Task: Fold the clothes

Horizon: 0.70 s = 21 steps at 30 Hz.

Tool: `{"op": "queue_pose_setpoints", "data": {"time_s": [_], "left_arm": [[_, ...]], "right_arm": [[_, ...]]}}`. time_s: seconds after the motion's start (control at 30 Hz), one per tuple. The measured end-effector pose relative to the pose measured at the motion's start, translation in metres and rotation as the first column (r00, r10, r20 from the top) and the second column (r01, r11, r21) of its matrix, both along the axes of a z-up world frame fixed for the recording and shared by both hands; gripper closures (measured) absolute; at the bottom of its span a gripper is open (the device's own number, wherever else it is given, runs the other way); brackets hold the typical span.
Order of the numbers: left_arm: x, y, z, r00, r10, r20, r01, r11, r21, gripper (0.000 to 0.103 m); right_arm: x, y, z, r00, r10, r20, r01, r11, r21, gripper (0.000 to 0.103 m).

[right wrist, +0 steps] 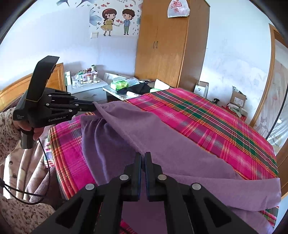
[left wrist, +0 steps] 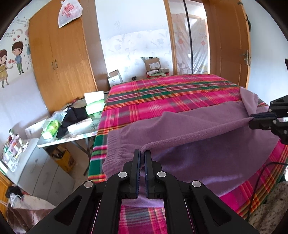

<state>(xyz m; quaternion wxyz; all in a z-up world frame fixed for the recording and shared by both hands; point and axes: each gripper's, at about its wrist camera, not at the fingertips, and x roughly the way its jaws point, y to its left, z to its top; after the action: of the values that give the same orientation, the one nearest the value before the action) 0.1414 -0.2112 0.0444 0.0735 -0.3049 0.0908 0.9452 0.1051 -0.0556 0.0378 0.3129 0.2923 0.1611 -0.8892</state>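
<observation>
Apparently both claws, left claw [left wrist: 142, 153] and right claw [right wrist: 143, 155], hide the purple garment's [left wrist: 207, 144] pinched edge.

"GenRobot.AI" stood in pale letters on side of black left tool [right wrist: 94, 106], near handle. Smaller print block further back on same body was too small to read. Wall sticker [left wrist: 22, 21] carried script starting "It's", rest was blurred. Red print on white plastic bag [right wrist: 178, 8] on wardrobe was unreadable.

Each camera sits close behind its own tongs, angled downward; left faces the door [left wrist: 228, 41]; both share the plaid bed [right wrist: 207, 115] ahead.
</observation>
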Motion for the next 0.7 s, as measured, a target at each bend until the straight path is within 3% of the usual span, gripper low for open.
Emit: {"op": "queue_pose_setpoints", "data": {"time_s": [0.33, 0.47, 0.7], "left_arm": [[0.011, -0.003, -0.008, 1.0, -0.008, 0.011, 0.008, 1.0, -0.008, 0.099], [0.01, -0.007, -0.018, 0.999, -0.008, 0.037, 0.007, 0.999, 0.033, 0.099], [0.013, -0.009, -0.03, 0.998, -0.007, 0.061, 0.005, 0.999, 0.042, 0.099]], "right_arm": [[0.007, -0.003, -0.02, 0.998, 0.021, 0.055, -0.023, 0.999, 0.022, 0.099], [0.008, -0.006, -0.033, 0.997, 0.028, 0.074, -0.032, 0.998, 0.053, 0.099], [0.005, -0.004, -0.044, 0.99, 0.034, 0.136, -0.041, 0.998, 0.049, 0.099]]}}
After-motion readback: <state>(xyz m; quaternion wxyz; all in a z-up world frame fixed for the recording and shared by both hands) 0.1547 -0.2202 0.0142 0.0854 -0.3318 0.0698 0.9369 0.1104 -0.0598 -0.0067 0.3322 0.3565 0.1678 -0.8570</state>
